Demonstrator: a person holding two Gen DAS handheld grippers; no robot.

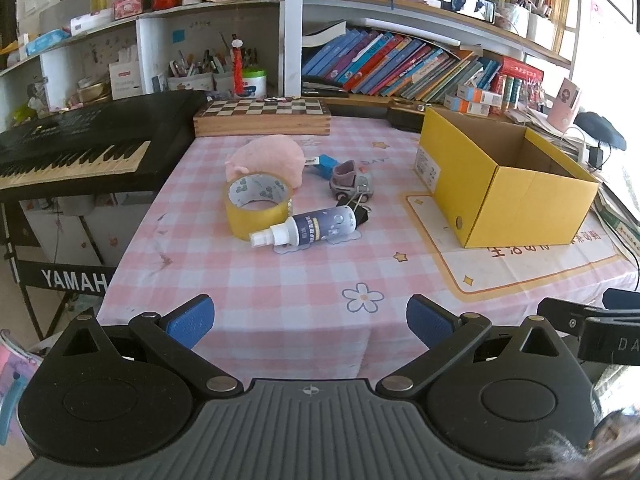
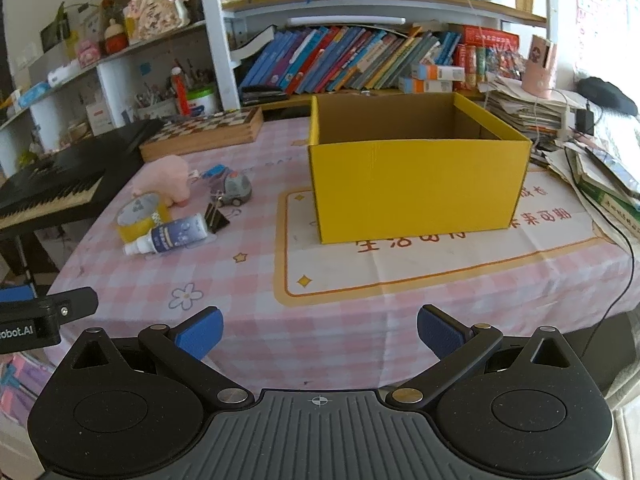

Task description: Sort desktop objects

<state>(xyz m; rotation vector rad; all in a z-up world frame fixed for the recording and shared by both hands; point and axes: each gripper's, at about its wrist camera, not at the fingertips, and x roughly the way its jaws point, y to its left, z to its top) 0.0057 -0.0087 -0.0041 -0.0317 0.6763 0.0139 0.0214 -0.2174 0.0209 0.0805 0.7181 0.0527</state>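
We count one yellow box (image 2: 416, 188) at one o'clock, and at eleven o'clock one tape roll (image 1: 256, 204), one spray bottle (image 1: 308, 228), one plush pig (image 1: 268, 158), one toy car (image 1: 352, 184), one binder clip (image 2: 216, 218).

Yellow box (image 2: 416, 188); pink-white checked tablecloth (image 1: 280, 280); pink plush (image 1: 268, 158); yellow tape roll (image 1: 256, 206).

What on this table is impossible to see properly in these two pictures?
- Floor of the yellow box: hidden by its own front wall in the right wrist view, by its side walls in the left.
- Blue item behind the pink plush toy: partly covered in both views.
- Label text on the spray bottle: too small.
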